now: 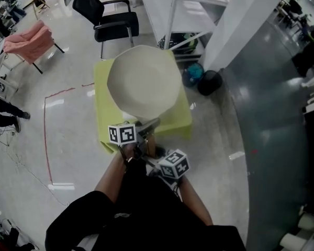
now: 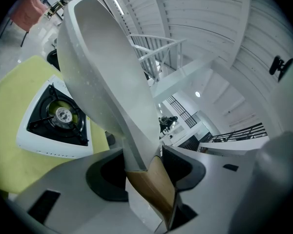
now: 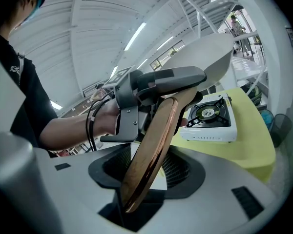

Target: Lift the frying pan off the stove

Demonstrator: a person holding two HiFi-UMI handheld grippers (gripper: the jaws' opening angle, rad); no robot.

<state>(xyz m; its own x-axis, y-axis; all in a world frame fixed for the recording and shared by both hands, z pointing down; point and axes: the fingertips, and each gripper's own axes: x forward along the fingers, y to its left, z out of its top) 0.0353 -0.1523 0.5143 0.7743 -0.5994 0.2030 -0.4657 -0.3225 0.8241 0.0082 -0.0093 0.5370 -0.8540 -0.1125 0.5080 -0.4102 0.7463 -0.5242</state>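
The cream frying pan (image 1: 144,82) hangs tilted in the air above the yellow table (image 1: 102,109), hiding the stove in the head view. In the left gripper view the white single-burner stove (image 2: 53,118) sits bare on the table, below the pan (image 2: 102,67). My left gripper (image 2: 144,165) is shut on the wooden handle (image 2: 154,189) just behind the pan. Further back, the handle (image 3: 154,150) slants between the wide-apart jaws of my right gripper (image 3: 149,172), and its pads do not press on it. The stove (image 3: 212,121) lies beyond.
A black chair (image 1: 107,17) and a pink-draped chair (image 1: 29,41) stand behind the table. White shelving (image 1: 183,9) and a black bin (image 1: 209,82) are at the back right. Red tape (image 1: 46,140) marks the floor at left.
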